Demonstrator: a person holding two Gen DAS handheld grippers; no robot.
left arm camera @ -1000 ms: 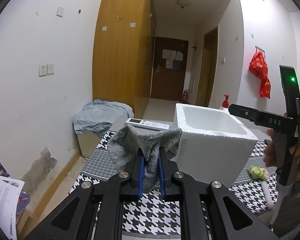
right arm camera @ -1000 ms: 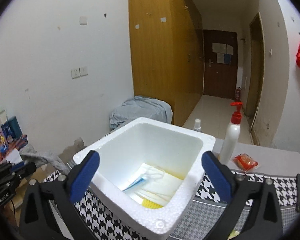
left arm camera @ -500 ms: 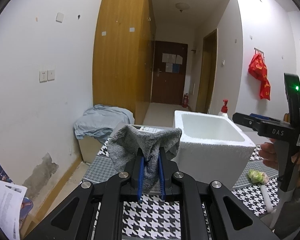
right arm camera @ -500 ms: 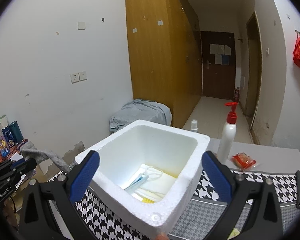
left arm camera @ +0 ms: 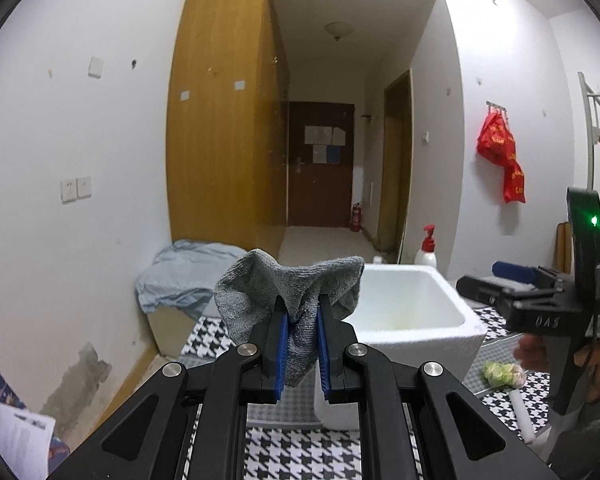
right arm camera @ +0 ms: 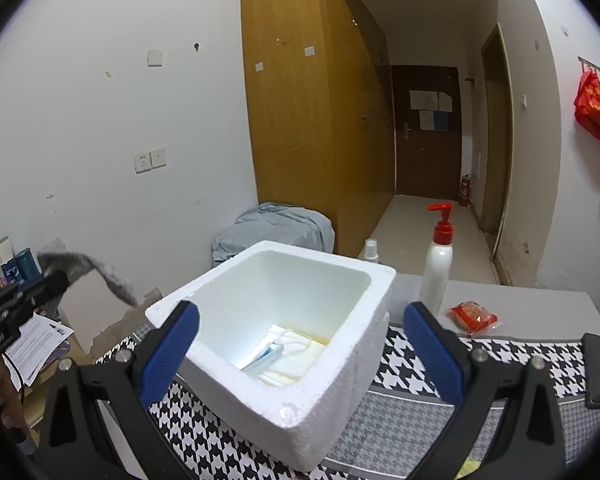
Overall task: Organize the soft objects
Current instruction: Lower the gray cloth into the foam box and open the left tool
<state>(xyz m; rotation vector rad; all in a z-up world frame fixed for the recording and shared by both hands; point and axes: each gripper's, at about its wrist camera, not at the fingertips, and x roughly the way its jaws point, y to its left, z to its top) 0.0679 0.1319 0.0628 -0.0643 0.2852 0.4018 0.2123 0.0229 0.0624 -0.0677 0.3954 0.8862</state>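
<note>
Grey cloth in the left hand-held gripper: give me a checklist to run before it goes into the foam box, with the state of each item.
1. Grip on the grey cloth: ok. The left hand-held gripper is shut on its middle, and both ends flop over the fingertips.
2. Cloth over the foam box: not ok. It hangs to the box's left, outside the rim.
3. Box opening clear: ok. No lid, and nothing lies across the top.
4. Room inside: ok. Only flat things lie on the bottom, a face mask among them.
5. Right hand-held gripper out of the way: not ok. It is open and hovers at the box's near side.
6. Pump bottle clear of the path: ok. It stands behind the box.
</note>
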